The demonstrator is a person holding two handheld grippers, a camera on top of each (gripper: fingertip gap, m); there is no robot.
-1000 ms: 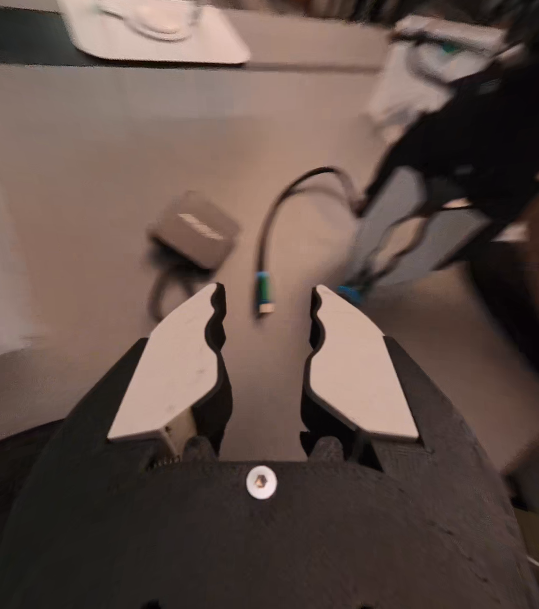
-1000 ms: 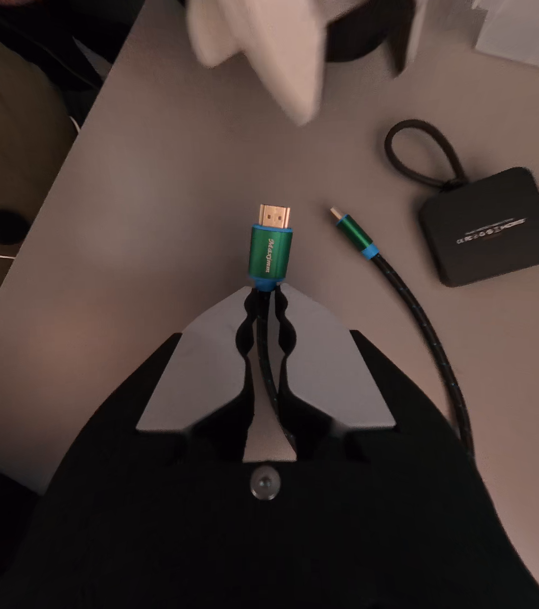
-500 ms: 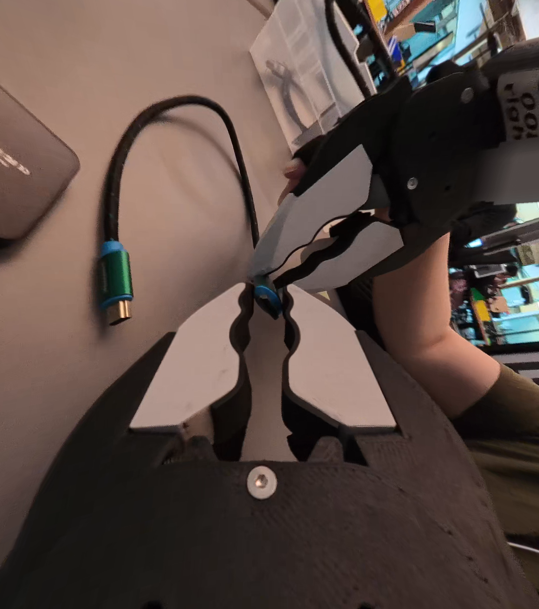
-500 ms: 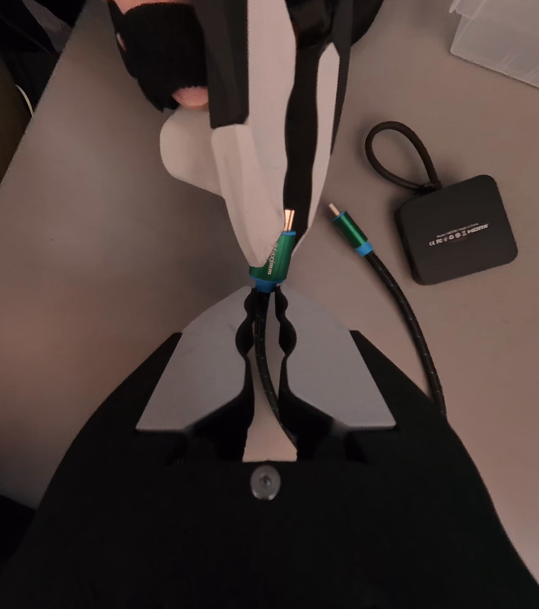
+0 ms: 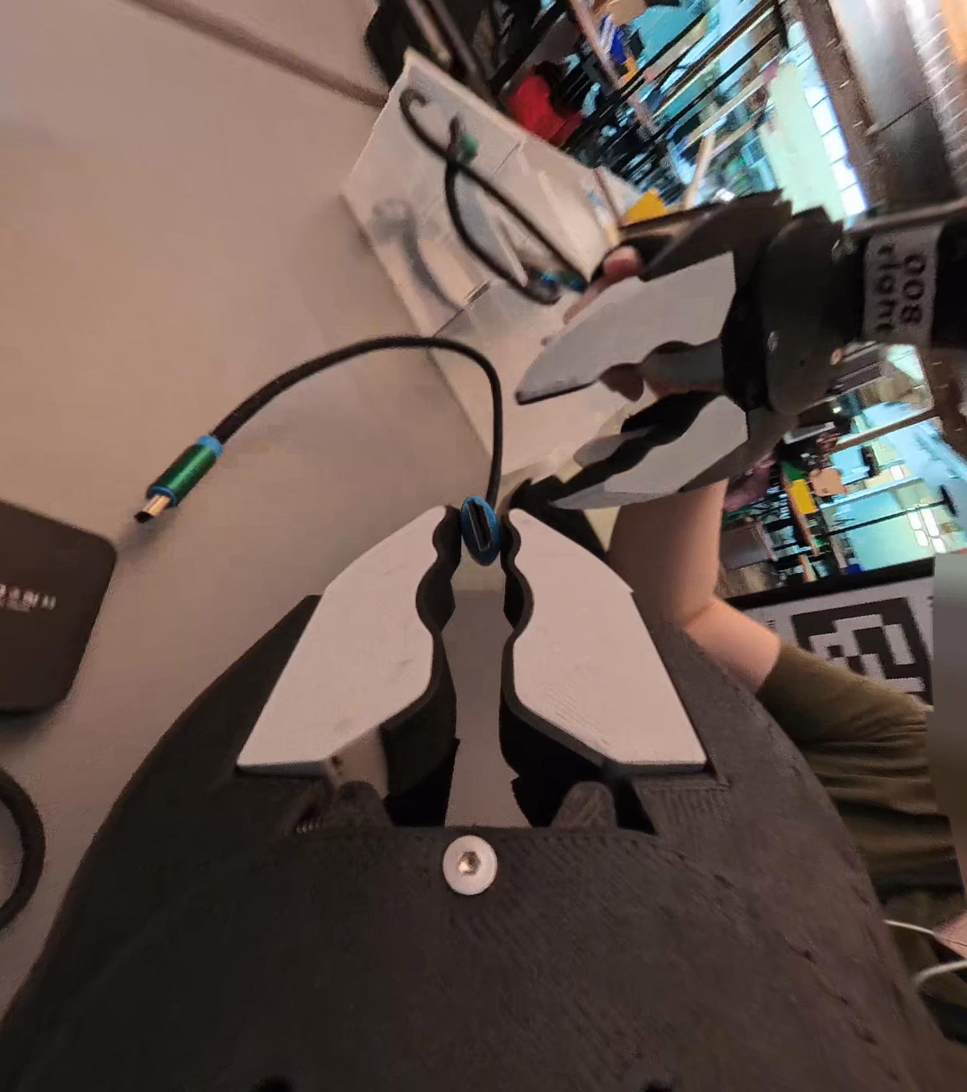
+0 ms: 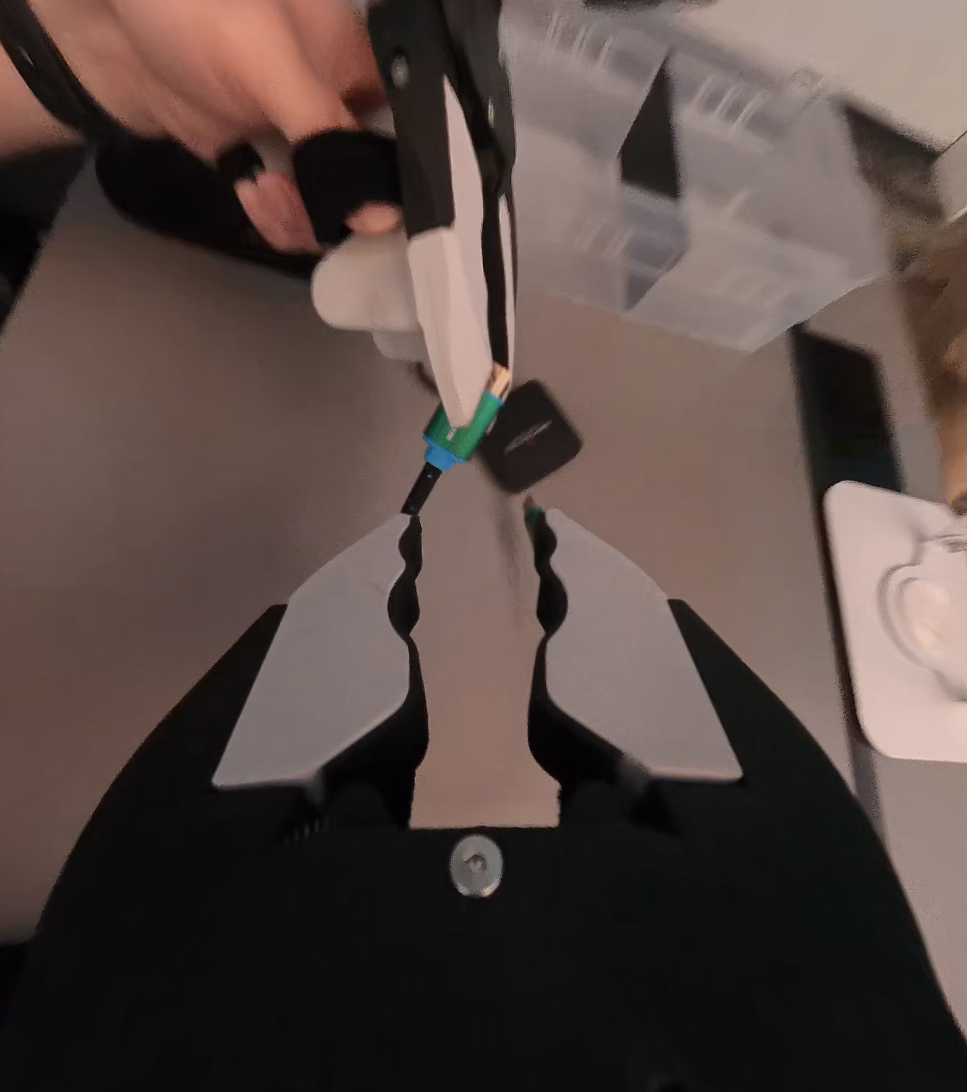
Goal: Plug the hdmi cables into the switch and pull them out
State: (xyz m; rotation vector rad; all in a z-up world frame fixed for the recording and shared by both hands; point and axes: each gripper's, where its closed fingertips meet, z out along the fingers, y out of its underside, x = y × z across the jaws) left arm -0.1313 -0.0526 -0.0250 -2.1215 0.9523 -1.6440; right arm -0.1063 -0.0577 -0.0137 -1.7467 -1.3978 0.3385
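Left wrist view: the left gripper (image 5: pixel 478 535) has its jaws clamped on a green HDMI plug (image 5: pixel 479 536), seen end-on at the fingertips. Its black braided cable (image 5: pixel 472 378) arcs up and over to a second green plug (image 5: pixel 185 475) lying on the pale beige table (image 5: pixel 115 236) just beside the black HDMI switch (image 5: pixel 2 603) at the left edge. The right gripper (image 5: pixel 552 449) hangs near the held plug, jaws apart and holding nothing. A white tray (image 5: pixel 505 195) with another coiled cable sits at the table's far side; behind it runs a bright room with shelving.

Right wrist view: the frame is motion-blurred. The right gripper (image 6: pixel 478 520) stands open over the table (image 6: pixel 144 473), while the left gripper (image 6: pixel 493 378) pinches the plug (image 6: pixel 463 428) above what looks like the switch (image 6: pixel 531 437). Clear plastic boxes (image 6: pixel 706 236) and a white pad (image 6: pixel 912 650) lie farther off
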